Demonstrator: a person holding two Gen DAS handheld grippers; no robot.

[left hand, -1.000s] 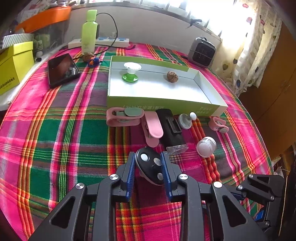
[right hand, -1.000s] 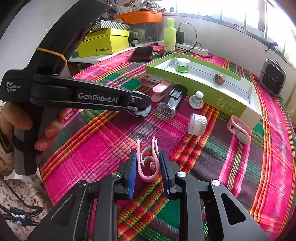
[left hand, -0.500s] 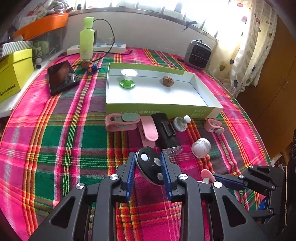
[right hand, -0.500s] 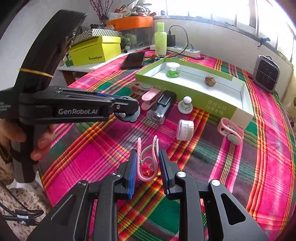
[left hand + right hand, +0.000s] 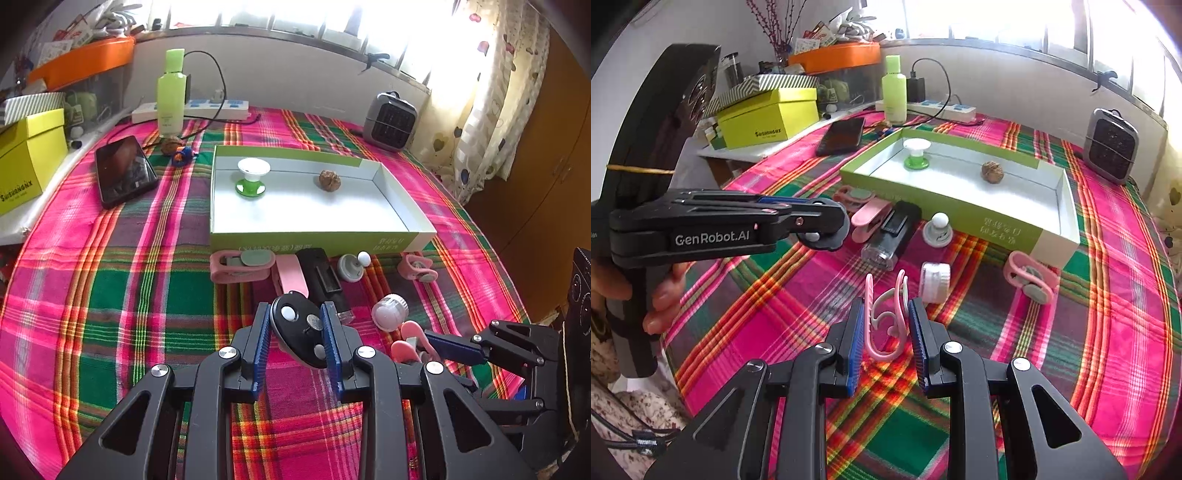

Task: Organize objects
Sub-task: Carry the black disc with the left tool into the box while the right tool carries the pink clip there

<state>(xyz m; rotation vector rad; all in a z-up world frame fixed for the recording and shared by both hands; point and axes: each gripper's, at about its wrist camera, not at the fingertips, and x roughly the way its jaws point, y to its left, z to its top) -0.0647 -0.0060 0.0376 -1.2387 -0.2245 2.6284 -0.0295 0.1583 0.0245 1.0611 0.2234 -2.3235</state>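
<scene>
Left gripper [image 5: 295, 334] clamps the black oval disc [image 5: 301, 332], right gripper [image 5: 886, 330] pinches the pink plastic clip [image 5: 886, 317]; the green-walled white tray [image 5: 317, 236] lies straight ahead of both.

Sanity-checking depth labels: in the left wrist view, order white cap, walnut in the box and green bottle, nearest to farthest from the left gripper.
From the left gripper, shut on a black disc:
1. White cap, just ahead to the right, on the cloth.
2. Walnut, inside the green box, right of centre.
3. Green bottle, far left, by the wall.
</scene>
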